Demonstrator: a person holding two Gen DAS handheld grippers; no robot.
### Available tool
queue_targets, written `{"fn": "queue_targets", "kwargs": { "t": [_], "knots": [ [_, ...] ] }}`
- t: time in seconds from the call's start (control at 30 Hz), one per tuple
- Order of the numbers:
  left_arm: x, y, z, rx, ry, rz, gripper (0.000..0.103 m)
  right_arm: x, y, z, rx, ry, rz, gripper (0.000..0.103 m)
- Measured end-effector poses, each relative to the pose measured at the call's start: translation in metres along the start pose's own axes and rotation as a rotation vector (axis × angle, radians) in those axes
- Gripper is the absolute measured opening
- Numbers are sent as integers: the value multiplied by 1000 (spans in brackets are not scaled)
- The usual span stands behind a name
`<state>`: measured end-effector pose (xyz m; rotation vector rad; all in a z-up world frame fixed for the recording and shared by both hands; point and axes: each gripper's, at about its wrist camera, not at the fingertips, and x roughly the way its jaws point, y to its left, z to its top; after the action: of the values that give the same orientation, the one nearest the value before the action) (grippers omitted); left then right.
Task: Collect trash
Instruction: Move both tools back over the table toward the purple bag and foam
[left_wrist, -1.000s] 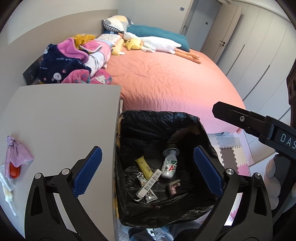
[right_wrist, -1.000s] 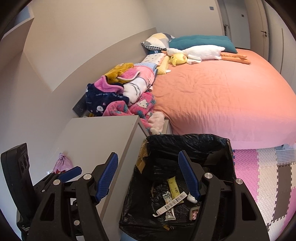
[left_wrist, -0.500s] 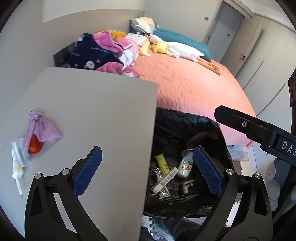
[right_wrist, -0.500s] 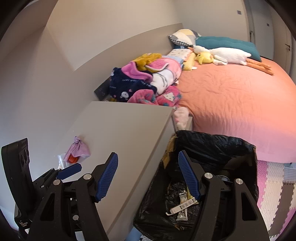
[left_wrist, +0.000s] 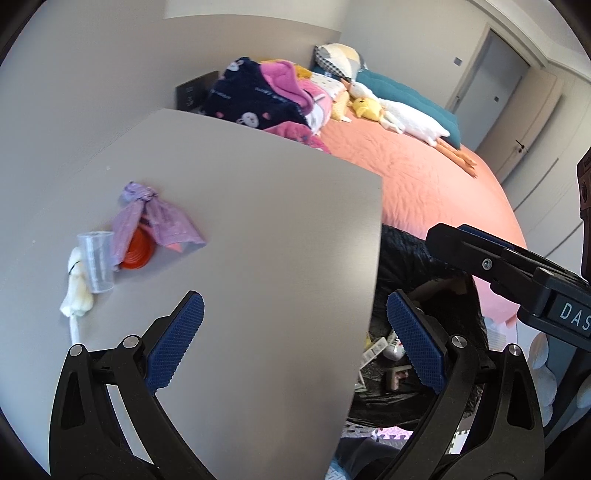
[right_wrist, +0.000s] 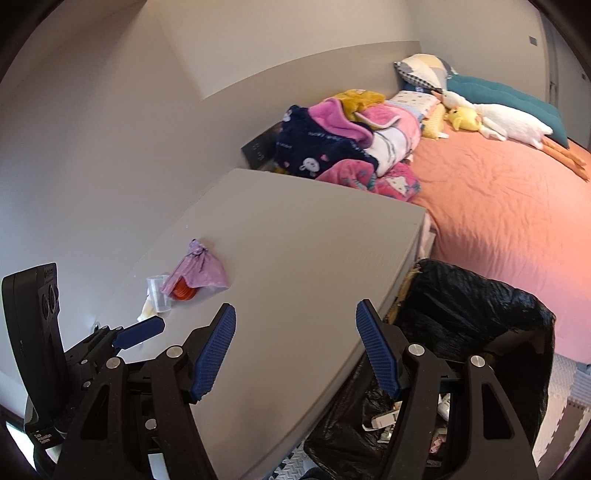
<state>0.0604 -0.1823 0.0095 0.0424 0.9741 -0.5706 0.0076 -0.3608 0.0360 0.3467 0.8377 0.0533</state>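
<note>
On the grey tabletop (left_wrist: 258, 229) lies a small heap of trash: a knotted purple plastic bag (left_wrist: 155, 218) over an orange lid (left_wrist: 136, 254), a clear plastic cup (left_wrist: 95, 260) and a crumpled white tissue (left_wrist: 77, 291). The heap also shows in the right wrist view: bag (right_wrist: 199, 275), cup (right_wrist: 159, 293). My left gripper (left_wrist: 293, 345) is open and empty above the table's near edge, right of the heap. My right gripper (right_wrist: 295, 350) is open and empty over the table edge. A black-lined trash bin (right_wrist: 476, 317) with several wrappers inside stands right of the table.
A bed with an orange sheet (right_wrist: 509, 221) lies beyond the bin. Folded blankets (right_wrist: 343, 144) and a plush goose (right_wrist: 506, 123) sit at its head. Foam floor mats (right_wrist: 565, 402) lie right of the bin. A grey wall (left_wrist: 74, 92) runs along the table's left side.
Both grippers have swung left from over the bin to over the table. The trash heap has come nearer the middle of both views. Both grippers stay open.
</note>
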Motion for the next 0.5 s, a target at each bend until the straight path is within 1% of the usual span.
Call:
{"fn": "queue_targets", "kwargs": {
  "t": [0.27,0.5],
  "knots": [
    [-11,43,-12,-94,-11,61,96,25,31,4,-69,34,56,69],
    [-15,77,-22,-154,-10,119,96,53,59,5,-116,71,116,69]
  ]
}}
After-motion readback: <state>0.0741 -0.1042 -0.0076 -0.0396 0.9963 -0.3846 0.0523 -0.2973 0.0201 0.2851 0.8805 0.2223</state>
